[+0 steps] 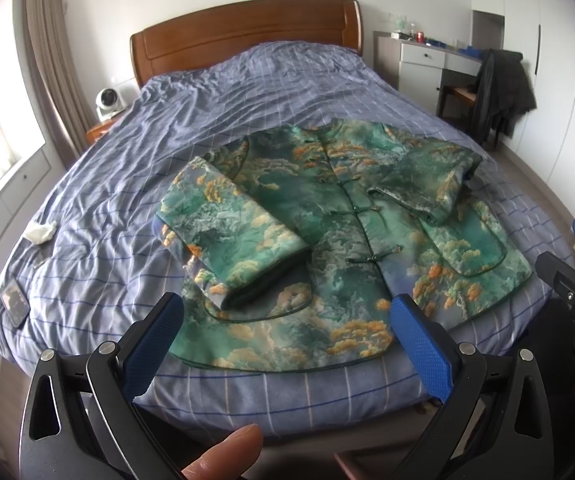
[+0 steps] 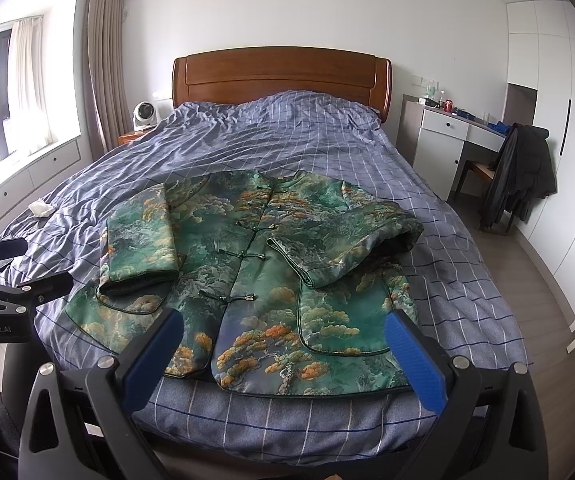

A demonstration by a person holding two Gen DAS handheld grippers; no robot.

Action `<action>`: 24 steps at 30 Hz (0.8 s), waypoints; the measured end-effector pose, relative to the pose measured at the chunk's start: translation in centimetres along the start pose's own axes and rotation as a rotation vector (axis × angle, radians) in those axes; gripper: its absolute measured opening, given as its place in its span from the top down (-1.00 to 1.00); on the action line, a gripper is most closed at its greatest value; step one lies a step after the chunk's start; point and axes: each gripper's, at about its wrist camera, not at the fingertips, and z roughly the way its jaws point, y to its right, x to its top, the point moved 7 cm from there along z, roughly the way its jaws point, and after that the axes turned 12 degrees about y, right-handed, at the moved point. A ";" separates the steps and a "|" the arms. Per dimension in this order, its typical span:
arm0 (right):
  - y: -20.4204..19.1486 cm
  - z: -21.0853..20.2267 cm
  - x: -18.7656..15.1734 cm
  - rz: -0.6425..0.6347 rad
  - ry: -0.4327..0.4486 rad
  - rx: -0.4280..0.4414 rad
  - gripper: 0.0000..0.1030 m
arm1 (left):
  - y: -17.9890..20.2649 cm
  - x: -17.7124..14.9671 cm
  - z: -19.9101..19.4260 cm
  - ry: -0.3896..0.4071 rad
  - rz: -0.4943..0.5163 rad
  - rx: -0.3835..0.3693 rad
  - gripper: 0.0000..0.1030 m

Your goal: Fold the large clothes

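The jacket [image 2: 255,280] lay front-up near the bed's [image 2: 327,152] foot, both sleeves already folded in. Both grippers — left [image 1: 287,320], right [image 2: 283,332] — hovered above the hem, jaws wide, empty. Next, probably: grip the hem corners and fold upward toward the collar.

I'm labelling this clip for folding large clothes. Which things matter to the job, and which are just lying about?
Part of the job:
green patterned jacket, both sleeves folded in
left hand-held gripper, open
right hand-held gripper, open
bed

Lying about:
phone
crumpled tissue
fan
black coat on chair
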 end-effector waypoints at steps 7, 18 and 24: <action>-0.1 0.0 -0.1 0.002 -0.003 0.001 -0.99 | 0.0 0.1 0.0 0.000 0.001 0.000 -0.99; -0.2 0.0 -0.1 0.002 -0.004 0.002 -0.99 | -0.1 0.1 0.0 -0.001 0.002 -0.001 -0.99; -0.2 0.0 -0.1 0.002 -0.004 0.002 -0.99 | -0.1 0.2 0.1 -0.002 0.002 -0.001 -0.99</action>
